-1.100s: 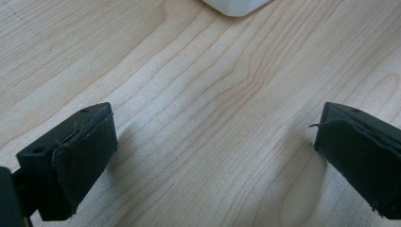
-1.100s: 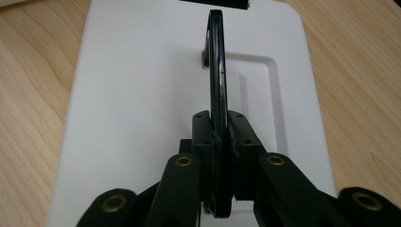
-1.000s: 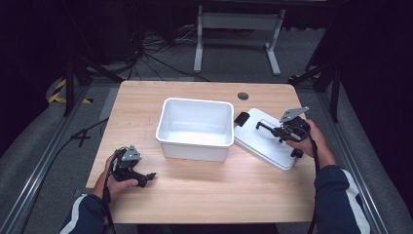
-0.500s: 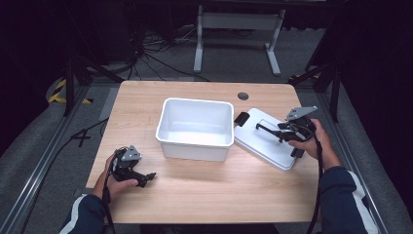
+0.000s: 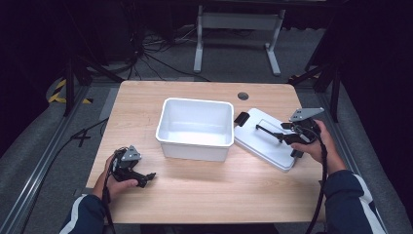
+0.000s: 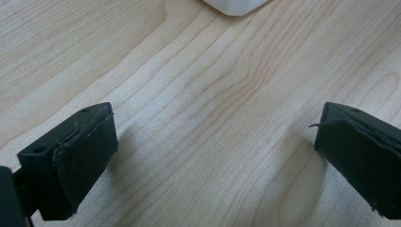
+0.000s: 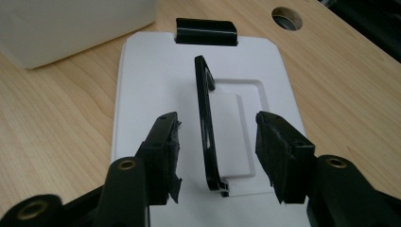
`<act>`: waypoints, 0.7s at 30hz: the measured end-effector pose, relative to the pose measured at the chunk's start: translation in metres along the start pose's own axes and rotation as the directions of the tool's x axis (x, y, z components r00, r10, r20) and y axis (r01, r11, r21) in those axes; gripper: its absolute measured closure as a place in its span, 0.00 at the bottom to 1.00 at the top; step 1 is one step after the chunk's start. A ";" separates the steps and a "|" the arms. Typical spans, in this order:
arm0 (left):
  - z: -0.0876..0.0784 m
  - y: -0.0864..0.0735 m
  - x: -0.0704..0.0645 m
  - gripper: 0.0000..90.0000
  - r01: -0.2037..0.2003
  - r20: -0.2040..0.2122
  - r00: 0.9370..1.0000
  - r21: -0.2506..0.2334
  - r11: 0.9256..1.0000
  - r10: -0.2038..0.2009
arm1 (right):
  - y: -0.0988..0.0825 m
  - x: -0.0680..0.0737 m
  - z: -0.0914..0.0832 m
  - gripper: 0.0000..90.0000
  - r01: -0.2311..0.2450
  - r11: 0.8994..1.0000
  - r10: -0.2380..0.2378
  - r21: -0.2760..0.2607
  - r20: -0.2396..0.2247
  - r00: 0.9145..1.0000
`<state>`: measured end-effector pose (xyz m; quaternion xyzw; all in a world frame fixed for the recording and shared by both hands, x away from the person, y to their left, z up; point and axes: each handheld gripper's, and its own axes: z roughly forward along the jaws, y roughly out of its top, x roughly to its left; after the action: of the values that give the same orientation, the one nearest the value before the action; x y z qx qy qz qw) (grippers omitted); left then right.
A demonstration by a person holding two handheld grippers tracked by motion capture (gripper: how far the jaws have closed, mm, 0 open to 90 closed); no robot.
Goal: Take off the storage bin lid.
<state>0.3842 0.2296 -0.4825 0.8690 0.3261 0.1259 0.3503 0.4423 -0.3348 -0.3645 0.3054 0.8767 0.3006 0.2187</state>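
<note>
A white bin (image 5: pixel 195 127) stands empty at the table's middle. Its white lid (image 5: pixel 263 146) lies flat to the right, a black latch (image 5: pixel 242 118) at the end nearest the bin. The lid's thin black handle (image 7: pixel 207 118) stands up on edge. My right gripper (image 7: pixel 217 138) is open, one jaw on each side of the handle, with a gap on both sides. From above, the right gripper (image 5: pixel 285 138) hovers over the lid's right half. My left gripper (image 5: pixel 142 176) rests low at the front left, open wide over bare wood (image 6: pixel 213 94).
The wooden table (image 5: pixel 195 200) has a round cable hole (image 5: pixel 242 96) behind the lid, also seen as the hole (image 7: pixel 286 17). A corner of the bin (image 6: pixel 236 5) sits just ahead of the left gripper. Dark floor, cables and a stand's legs lie beyond.
My right gripper has drawn back slightly to the right along the lid, still astride the handle. The left gripper and the bin have stayed put.
</note>
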 end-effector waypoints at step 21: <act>-0.001 -0.001 -0.001 0.01 0.013 -0.006 1.000 0.002 1.000 -0.013 | -0.015 0.016 -0.027 0.41 -0.002 1.000 0.003 -0.021 0.064 0.998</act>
<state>0.3822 0.2297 -0.4824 0.8667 0.3330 0.1258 0.3495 0.4094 -0.3437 -0.3579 0.3135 0.8658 0.3000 0.2494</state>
